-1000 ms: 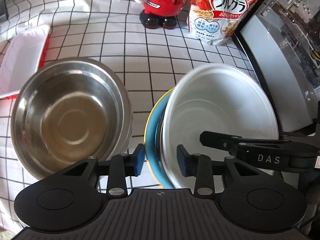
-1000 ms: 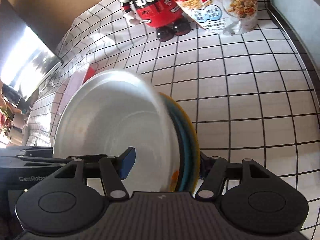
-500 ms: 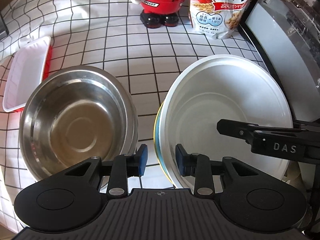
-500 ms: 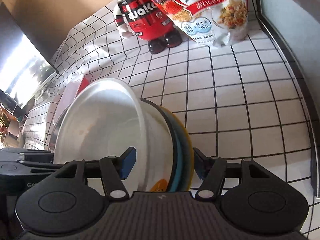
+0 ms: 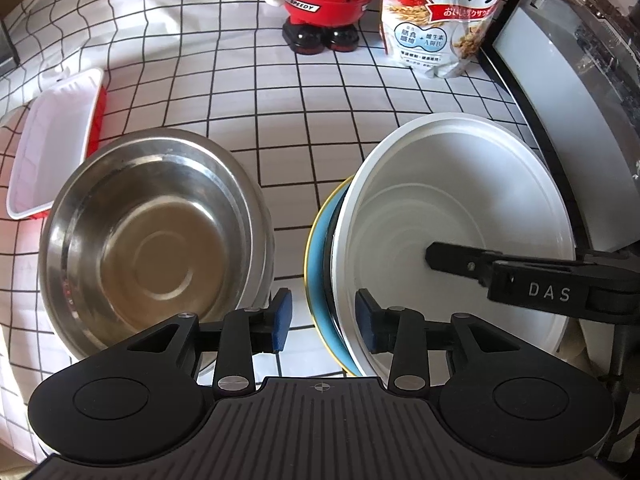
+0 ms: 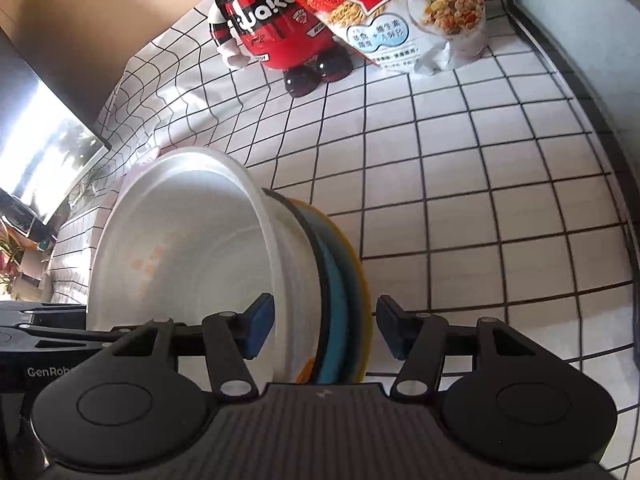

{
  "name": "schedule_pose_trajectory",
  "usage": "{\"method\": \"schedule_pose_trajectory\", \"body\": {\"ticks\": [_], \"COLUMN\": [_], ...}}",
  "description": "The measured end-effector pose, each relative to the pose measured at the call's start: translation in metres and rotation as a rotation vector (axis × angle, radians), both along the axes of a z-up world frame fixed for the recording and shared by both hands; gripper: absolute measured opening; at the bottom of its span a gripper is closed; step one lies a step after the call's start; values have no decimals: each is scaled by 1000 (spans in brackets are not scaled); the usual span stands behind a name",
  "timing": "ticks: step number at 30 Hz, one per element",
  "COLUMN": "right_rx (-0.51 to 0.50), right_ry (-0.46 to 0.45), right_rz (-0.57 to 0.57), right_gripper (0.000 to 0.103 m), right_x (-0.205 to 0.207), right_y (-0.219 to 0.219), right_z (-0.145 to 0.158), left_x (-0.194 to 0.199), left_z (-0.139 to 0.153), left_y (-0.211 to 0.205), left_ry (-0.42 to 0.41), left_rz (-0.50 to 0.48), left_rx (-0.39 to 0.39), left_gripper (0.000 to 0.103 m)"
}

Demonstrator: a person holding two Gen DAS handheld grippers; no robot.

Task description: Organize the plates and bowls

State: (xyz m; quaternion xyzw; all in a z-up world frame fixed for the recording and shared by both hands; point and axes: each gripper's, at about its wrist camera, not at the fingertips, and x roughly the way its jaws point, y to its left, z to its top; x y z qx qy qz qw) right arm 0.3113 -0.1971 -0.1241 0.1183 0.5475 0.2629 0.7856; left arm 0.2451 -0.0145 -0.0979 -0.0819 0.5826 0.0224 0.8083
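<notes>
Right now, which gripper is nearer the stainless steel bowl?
Left. The left gripper straddles the rim of the white bowl right beside the stainless steel bowl, its jaws just opened wider. The right gripper straddles the white bowl's far side, jaws closing.

Sunlight falls across my desk (image 5: 340, 92), covered in a white cloth with black grid lines. Left of the desk a bright window (image 6: 44, 152) glows, a brown wall (image 6: 100, 28) behind.

The left gripper (image 5: 323, 322) points down, and its jaws have just been opening. The right gripper (image 6: 325, 330) points down too, and its jaws have just been closing.
</notes>
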Motion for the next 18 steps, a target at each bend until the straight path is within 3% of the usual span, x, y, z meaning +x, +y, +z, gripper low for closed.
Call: {"method": "schedule_pose_trajectory", "body": {"ticks": [5,11,18], "right_rx": [64,143,166], "right_ry": [67,172,202], "right_rz": [1,-19,-7], "right_gripper": [49,49,49], "right_x": [8,19,18], "right_y": [-5,-13,-13], "right_z": [-7,-19,-24], "left_x": [5,20,26], "left_z": [-8,-14,-16], "left_y": [7,9,10], "left_ry": [32,95,122], "left_rz": [12,12,-5], "left_rx": [-100,-126,-135], "left_gripper": [36,39,43]}}
